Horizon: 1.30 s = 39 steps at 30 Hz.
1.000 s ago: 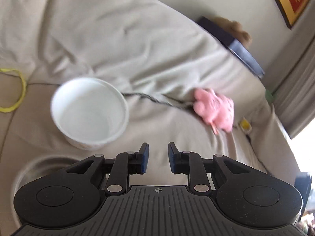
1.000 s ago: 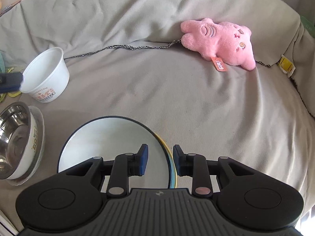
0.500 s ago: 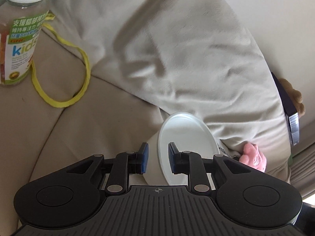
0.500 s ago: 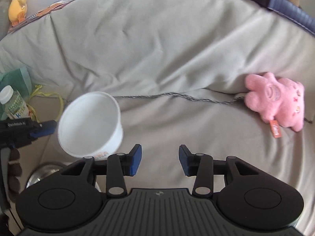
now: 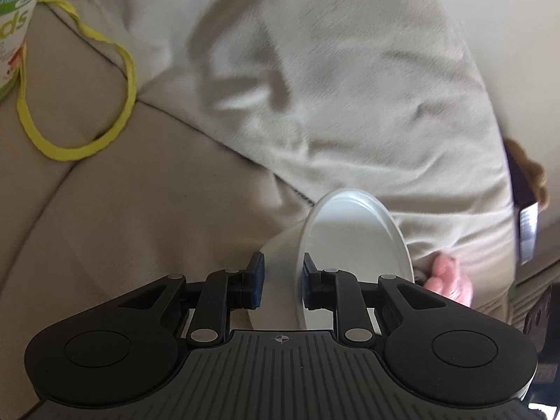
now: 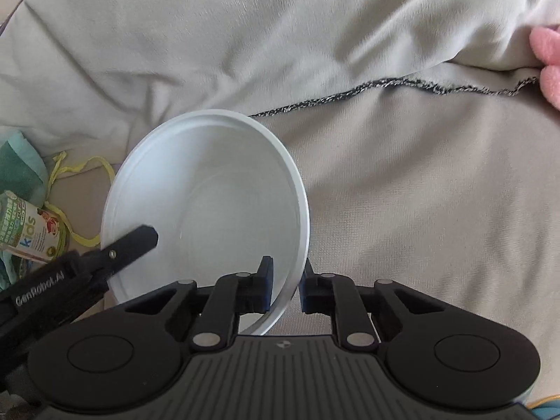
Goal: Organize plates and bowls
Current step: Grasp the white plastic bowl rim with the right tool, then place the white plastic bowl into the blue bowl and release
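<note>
Since a second ago we have lifted the bowl (image 6: pixel 210 210) off the sofa (image 6: pixel 420 192); both grippers (left (image 5: pixel 280 283), right (image 6: pixel 285 287)) now pinch opposite rim walls, ready for stacking with the other bowls.

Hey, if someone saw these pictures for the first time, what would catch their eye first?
The white bowl, tilted above the beige sofa cover, gripped at its rim from both sides: the right gripper pinches the near edge, and the left gripper clamps the wall opposite. Next, the yellow cord looping beside a labelled bottle at the left, and a pink plush toy at the far right.
</note>
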Each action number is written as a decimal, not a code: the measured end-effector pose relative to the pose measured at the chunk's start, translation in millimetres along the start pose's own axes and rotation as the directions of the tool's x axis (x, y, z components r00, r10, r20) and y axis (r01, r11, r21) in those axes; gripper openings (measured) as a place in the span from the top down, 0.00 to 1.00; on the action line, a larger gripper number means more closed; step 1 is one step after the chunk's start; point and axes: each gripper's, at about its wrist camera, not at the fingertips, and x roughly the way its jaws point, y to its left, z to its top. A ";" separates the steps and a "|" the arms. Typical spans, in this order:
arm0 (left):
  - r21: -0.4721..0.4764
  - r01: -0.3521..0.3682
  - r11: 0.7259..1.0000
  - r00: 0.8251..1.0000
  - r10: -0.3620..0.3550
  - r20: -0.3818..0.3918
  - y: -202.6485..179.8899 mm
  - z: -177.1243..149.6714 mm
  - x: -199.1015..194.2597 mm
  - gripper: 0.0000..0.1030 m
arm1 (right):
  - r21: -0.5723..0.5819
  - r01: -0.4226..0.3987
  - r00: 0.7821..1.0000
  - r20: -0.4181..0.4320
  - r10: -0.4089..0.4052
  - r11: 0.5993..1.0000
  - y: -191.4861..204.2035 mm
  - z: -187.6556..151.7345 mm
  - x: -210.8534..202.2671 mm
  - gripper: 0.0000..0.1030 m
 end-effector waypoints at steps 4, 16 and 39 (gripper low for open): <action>-0.020 0.130 0.991 0.991 -0.129 0.024 -25.9 -14.6 -17.6 0.78 | -0.097 0.045 0.995 0.091 -0.036 0.994 -3.8 -21.1 -56.1 0.82; 0.417 0.175 0.892 0.979 -0.114 -0.166 -167.6 -144.4 -86.4 0.74 | -0.022 -0.010 0.979 0.204 0.014 1.000 -118.9 -116.2 -209.6 0.81; 0.486 0.041 0.873 0.985 0.047 -0.168 -143.0 -211.5 -75.8 0.73 | 0.084 0.125 0.960 0.242 -0.142 0.989 -173.7 -181.3 -183.5 0.79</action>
